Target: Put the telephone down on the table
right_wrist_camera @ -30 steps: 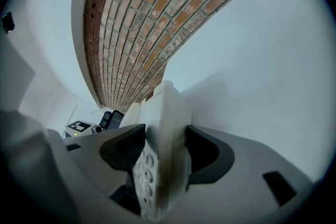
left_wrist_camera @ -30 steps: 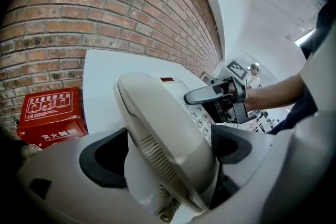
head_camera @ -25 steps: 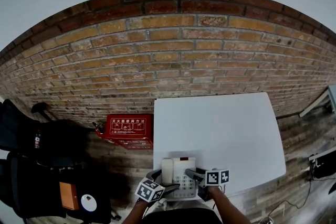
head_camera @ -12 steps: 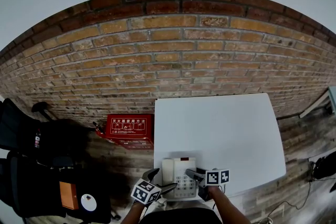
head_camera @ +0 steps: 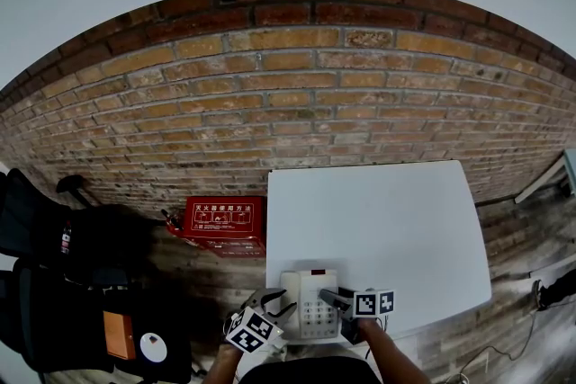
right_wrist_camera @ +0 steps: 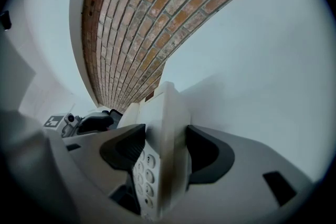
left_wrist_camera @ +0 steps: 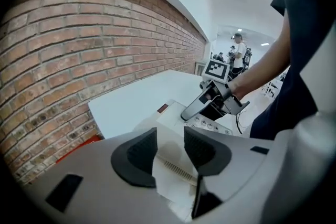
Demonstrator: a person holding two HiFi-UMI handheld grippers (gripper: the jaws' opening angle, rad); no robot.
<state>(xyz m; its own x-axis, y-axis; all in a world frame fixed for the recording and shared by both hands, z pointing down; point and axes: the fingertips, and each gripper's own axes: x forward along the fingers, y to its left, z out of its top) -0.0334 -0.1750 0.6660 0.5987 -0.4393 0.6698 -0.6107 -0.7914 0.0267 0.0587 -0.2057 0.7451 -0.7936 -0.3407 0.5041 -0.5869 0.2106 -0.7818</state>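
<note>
"Now, nearest first: the tongs?"

"Item one, left gripper [left_wrist_camera: 169, 149]: jaws closing on the left edge of the telephone [left_wrist_camera: 169, 113], whose white casing fills the gap between the pads. Item two, right gripper [right_wrist_camera: 165, 149]: clamped on the telephone's right edge, one pad against the keypad [right_wrist_camera: 144, 165] face and the other against the underside."

"And the telephone's place?"

"Item three: between the two grippers, at the near left corner of the white table [head_camera: 378, 220], handset to the left and keypad to the right. Whether its base touches the tabletop cannot be told."

"Further out?"

"Item four: a red box [head_camera: 225, 218] with white print, on the floor just beside the table's left side. Item five: a brick wall [head_camera: 288, 103] behind the table's far edge, running the full width of the head view."
</note>
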